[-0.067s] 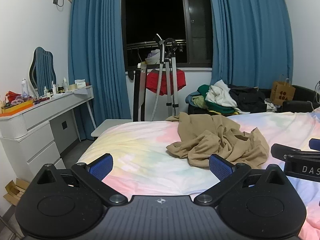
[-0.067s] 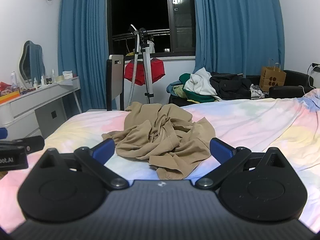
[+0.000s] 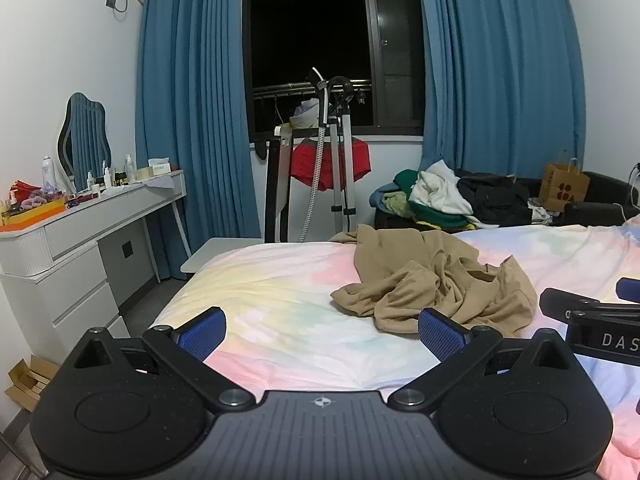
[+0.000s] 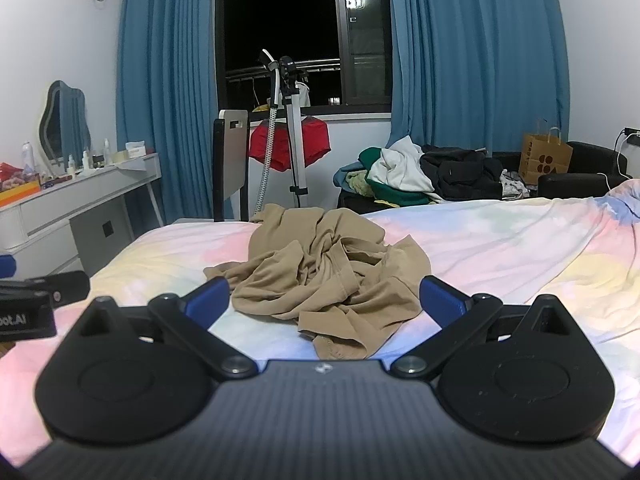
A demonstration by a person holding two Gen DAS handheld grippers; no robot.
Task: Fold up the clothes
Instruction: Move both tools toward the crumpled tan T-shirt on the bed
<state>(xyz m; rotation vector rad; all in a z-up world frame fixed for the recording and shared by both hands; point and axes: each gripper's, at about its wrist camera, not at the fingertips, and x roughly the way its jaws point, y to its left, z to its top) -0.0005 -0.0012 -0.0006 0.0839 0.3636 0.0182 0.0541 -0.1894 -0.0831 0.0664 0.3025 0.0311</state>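
A crumpled tan garment (image 3: 432, 276) lies in a heap on the bed's pastel tie-dye sheet (image 3: 280, 292); it also shows in the right wrist view (image 4: 332, 276). My left gripper (image 3: 322, 330) is open and empty, above the sheet to the left of the garment. My right gripper (image 4: 326, 300) is open and empty, just in front of the garment's near edge. The right gripper's side shows in the left wrist view (image 3: 592, 320), and the left gripper's side shows in the right wrist view (image 4: 36, 300).
A pile of clothes (image 3: 444, 196) lies on a dark sofa beyond the bed. A white dressing table (image 3: 80, 236) with bottles and a mirror stands at left. A chair (image 4: 230, 168), a steamer stand (image 3: 340, 160) with red shorts, and a paper bag (image 4: 544, 158) stand near the window.
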